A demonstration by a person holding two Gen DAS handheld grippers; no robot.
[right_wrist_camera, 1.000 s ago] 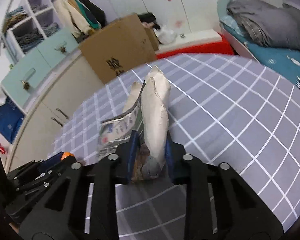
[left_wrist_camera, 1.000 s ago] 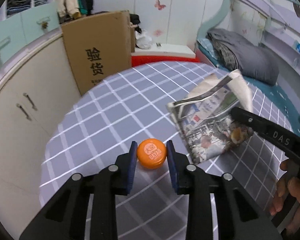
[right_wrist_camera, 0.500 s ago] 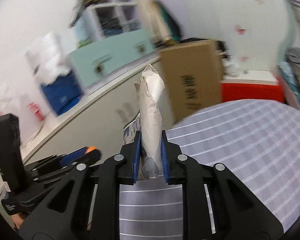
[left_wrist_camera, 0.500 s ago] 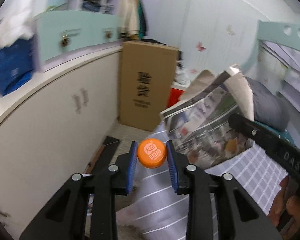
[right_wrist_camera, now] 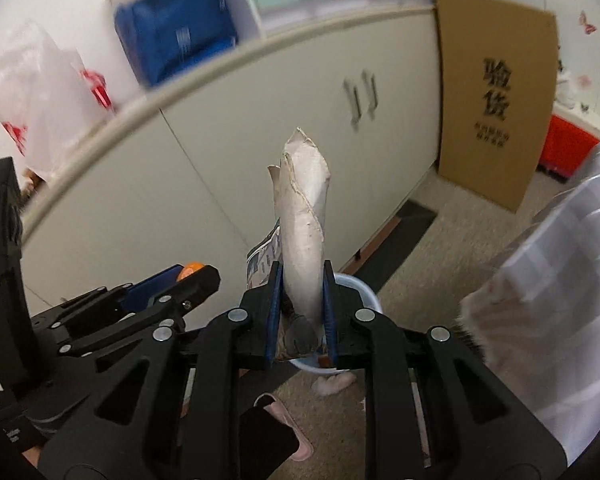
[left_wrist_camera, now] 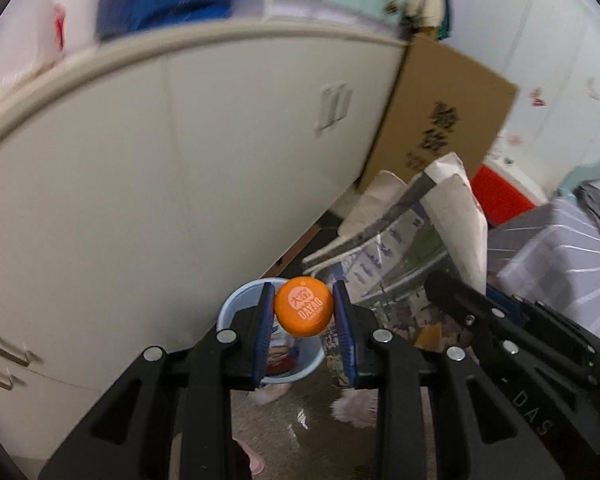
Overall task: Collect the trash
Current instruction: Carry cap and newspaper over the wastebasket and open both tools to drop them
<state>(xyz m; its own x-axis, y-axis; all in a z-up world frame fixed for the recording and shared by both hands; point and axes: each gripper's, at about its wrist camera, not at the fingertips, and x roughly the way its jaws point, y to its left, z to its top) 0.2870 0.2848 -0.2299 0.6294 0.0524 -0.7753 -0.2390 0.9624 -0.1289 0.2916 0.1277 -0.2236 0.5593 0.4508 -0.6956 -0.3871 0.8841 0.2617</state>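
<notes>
My left gripper (left_wrist_camera: 304, 312) is shut on an orange bottle cap (left_wrist_camera: 303, 311) and holds it in the air over a light blue waste bin (left_wrist_camera: 236, 306) on the floor. My right gripper (right_wrist_camera: 302, 308) is shut on a folded newspaper (right_wrist_camera: 303, 216) that stands up between its blue pads. The bin's rim (right_wrist_camera: 360, 286) shows just behind the right gripper. The newspaper also shows in the left wrist view (left_wrist_camera: 404, 248), to the right of the cap. The left gripper with the cap's edge (right_wrist_camera: 190, 269) shows at the left of the right wrist view.
A cream cabinet (left_wrist_camera: 140, 168) with handles runs along the left. A cardboard box (right_wrist_camera: 496, 92) leans against it. The table's grey checked cloth (right_wrist_camera: 552, 264) hangs at the right. Pink slippers (right_wrist_camera: 288, 428) lie on the speckled floor by the bin, which holds some trash.
Both grippers have swung left off the table and tipped down toward the floor, carrying the cap and the newspaper. The blue bin has come into view beneath them.
</notes>
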